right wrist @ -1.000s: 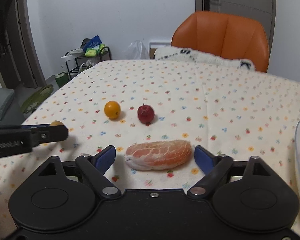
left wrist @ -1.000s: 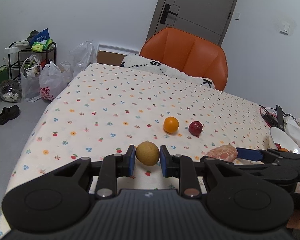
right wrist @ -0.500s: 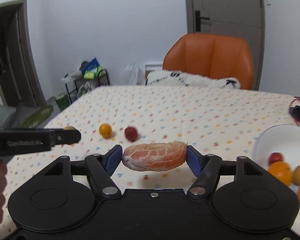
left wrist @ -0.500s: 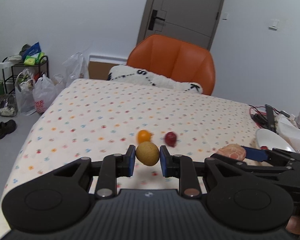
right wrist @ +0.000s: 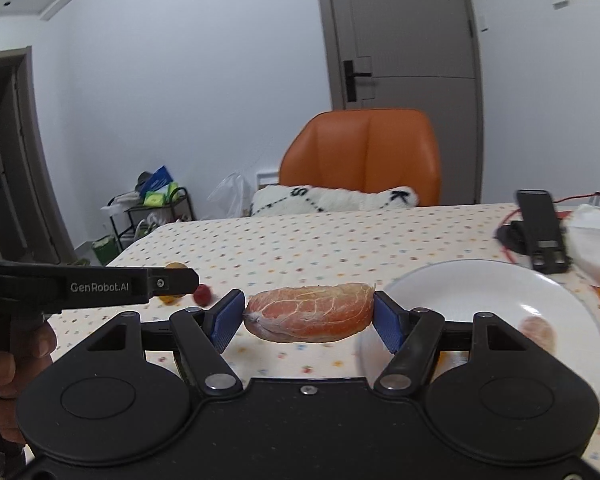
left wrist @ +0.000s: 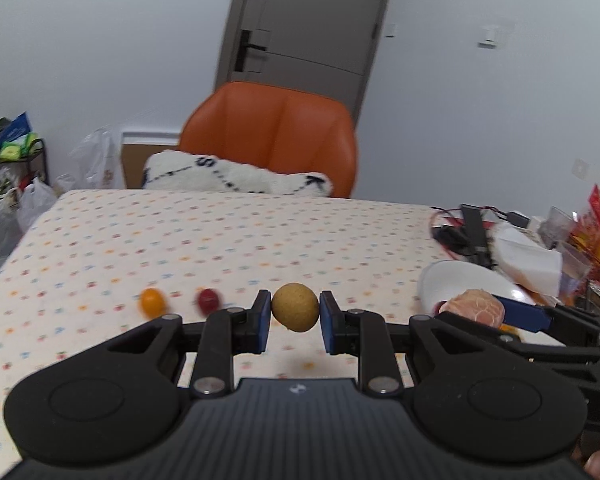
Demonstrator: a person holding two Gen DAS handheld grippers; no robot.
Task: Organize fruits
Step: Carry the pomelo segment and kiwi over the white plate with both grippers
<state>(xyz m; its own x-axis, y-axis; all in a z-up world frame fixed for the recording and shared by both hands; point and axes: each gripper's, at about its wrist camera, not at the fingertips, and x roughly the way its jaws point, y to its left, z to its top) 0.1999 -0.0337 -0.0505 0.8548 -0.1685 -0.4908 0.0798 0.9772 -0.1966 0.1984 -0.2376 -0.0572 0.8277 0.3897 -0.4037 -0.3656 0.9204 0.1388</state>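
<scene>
My left gripper (left wrist: pixel 295 308) is shut on a round tan-yellow fruit (left wrist: pixel 295 306), held in the air above the dotted tablecloth (left wrist: pixel 220 240). My right gripper (right wrist: pixel 309 312) is shut on a peeled pink grapefruit wedge (right wrist: pixel 309 312), lifted just left of the white plate (right wrist: pixel 480 292). That wedge (left wrist: pixel 474 306) and plate (left wrist: pixel 456 278) also show at the right of the left wrist view. A peeled fruit piece (right wrist: pixel 538 330) lies on the plate. An orange (left wrist: pixel 153 301) and a small red fruit (left wrist: pixel 208 299) rest on the cloth at the left.
An orange chair (left wrist: pixel 272 136) with a white fluffy cushion (left wrist: pixel 236 174) stands behind the table. Cables, a black device (right wrist: pixel 538 228) and white tissue (right wrist: pixel 596 236) crowd the table's right end, with snack packets (left wrist: pixel 598 224) beyond. Bags and a rack (left wrist: pixel 12 176) sit on the floor at the left.
Both grippers have risen and swung right with their fruit. The plate has come closer in the right wrist view; the orange and red fruit have slid left.
</scene>
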